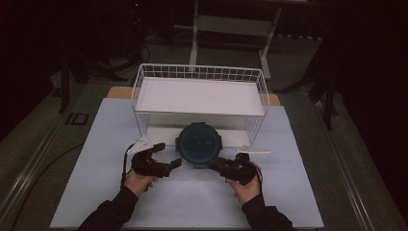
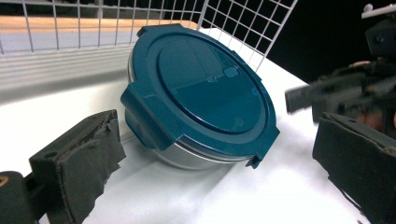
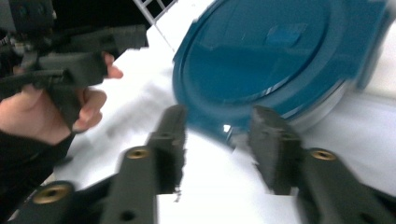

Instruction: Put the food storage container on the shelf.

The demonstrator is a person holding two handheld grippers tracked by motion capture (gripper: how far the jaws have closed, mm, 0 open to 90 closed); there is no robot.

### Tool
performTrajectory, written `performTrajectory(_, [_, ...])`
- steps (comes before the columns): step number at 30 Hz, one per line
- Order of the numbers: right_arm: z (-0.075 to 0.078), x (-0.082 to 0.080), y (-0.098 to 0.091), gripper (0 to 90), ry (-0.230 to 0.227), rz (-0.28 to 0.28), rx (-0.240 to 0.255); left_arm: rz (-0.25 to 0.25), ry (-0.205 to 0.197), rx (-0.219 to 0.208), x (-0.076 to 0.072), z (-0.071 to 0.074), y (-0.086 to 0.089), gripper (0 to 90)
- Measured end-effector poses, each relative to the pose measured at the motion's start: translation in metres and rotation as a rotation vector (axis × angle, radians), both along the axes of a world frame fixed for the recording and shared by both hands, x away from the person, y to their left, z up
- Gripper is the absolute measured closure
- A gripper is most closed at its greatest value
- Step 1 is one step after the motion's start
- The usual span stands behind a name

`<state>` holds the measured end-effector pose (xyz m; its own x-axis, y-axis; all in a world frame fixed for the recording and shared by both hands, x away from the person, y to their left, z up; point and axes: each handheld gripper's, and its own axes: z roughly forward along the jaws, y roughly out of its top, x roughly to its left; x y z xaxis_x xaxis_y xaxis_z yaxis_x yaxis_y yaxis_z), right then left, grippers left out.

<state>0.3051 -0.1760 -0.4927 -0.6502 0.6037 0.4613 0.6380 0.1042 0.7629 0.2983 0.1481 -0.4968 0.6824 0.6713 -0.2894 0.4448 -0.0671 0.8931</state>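
Round steel container [image 2: 196, 158] with glossy teal lid [image 1: 198, 143], between wide left tool [image 1: 167, 155] and part-open right tool [image 1: 215, 165].

Dim room, bright tabletop, blurred close-ups

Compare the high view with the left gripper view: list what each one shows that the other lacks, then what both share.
High view alone: the whole white wire basket on its table, both forearms, and the left gripper, open. Left gripper view alone: the metal bowl wall under the teal lid, with side clips. Both: the round teal-lidded container, the basket mesh, and the right gripper beside it.
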Motion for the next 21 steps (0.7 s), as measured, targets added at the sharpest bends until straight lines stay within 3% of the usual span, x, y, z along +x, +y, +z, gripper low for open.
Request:
performTrajectory(1, [-0.003, -0.005, 0.002, 60.6, 0.013, -0.001, 0.001, 0.001, -0.006, -0.001, 0.000, 0.000, 0.000, 1.8])
performTrajectory(2, [-0.008, -0.009, 0.007, 70.7, 0.025, 0.022, -0.017, 0.009, -0.025, 0.015, -0.002, 0.000, 0.000, 1.8])
performTrajectory(3, [-0.008, -0.009, 0.007, 70.7, 0.025, 0.022, -0.017, 0.009, -0.025, 0.015, -0.002, 0.000, 0.000, 1.8])
performTrajectory(4, [-0.014, -0.013, 0.015, 84.9, 0.023, 0.043, -0.056, 0.015, -0.033, 0.010, -0.002, 0.000, 0.000, 1.8])
performTrajectory(6, [-0.018, -0.013, 0.017, 84.9, 0.032, 0.057, -0.067, 0.015, -0.033, 0.010, -0.002, 0.000, 0.000, 1.8])
performTrajectory(7, [-0.023, -0.011, 0.022, 89.8, 0.050, 0.054, -0.094, 0.026, -0.045, 0.017, -0.003, 0.000, 0.002, 1.8])
performTrajectory(13, [-0.030, -0.003, 0.030, 89.9, 0.047, 0.053, -0.131, 0.040, -0.051, 0.015, -0.004, 0.000, 0.006, 1.8])
performTrajectory(21, [-0.031, 0.003, 0.036, 89.9, 0.050, 0.046, -0.127, 0.047, -0.049, 0.022, -0.003, -0.002, 0.006, 1.8])
